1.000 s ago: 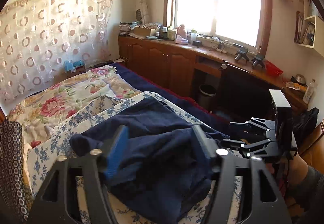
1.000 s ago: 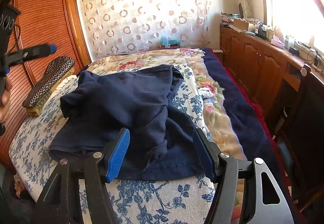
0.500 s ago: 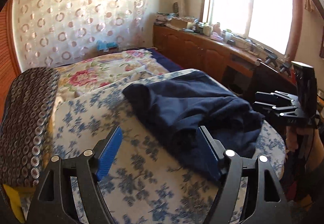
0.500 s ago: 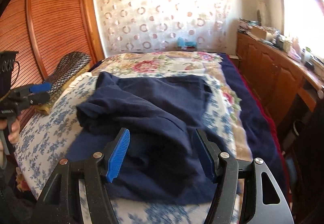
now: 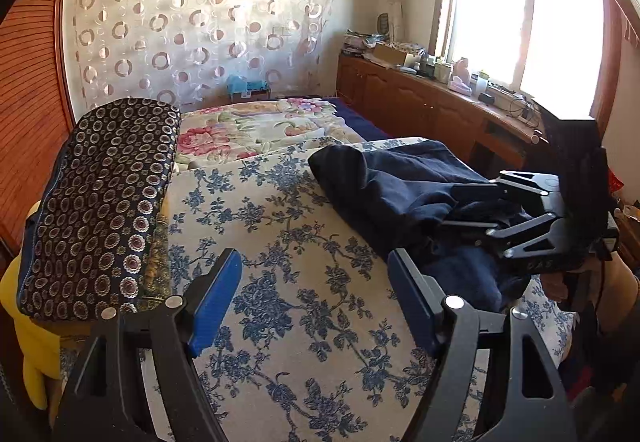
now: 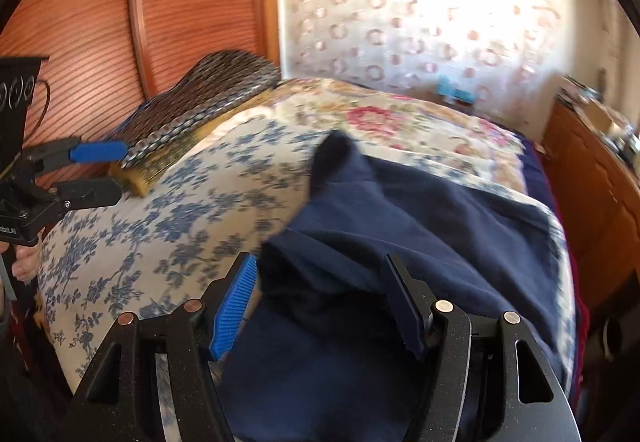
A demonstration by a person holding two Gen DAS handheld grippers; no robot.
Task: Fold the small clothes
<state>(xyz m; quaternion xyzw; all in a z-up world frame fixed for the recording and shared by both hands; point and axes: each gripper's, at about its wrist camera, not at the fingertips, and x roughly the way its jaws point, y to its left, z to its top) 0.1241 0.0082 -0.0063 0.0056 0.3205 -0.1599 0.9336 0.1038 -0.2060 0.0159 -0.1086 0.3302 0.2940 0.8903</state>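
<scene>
A dark navy garment (image 5: 404, 190) lies crumpled on the blue-flowered cloth (image 5: 288, 274) that covers the bed. In the right wrist view the garment (image 6: 420, 226) fills the lower middle and right. My left gripper (image 5: 316, 298) is open and empty over bare flowered cloth, left of the garment. It also shows at the left edge of the right wrist view (image 6: 98, 170). My right gripper (image 6: 320, 306) is open, low over the garment's near edge, with cloth between its fingers but not pinched. It also shows in the left wrist view (image 5: 472, 202) over the garment.
A dark patterned cushion (image 5: 100, 202) lies on yellow bedding at the bed's left side, by a wooden slatted wardrobe (image 6: 180, 2). A floral quilt (image 5: 256, 130) covers the far bed. A cluttered wooden counter (image 5: 432, 94) runs under the window on the right.
My left gripper has swung left, off the garment and over bare flowered cloth. My right gripper has moved in low over the garment's near edge. The garment's folds have shifted.
</scene>
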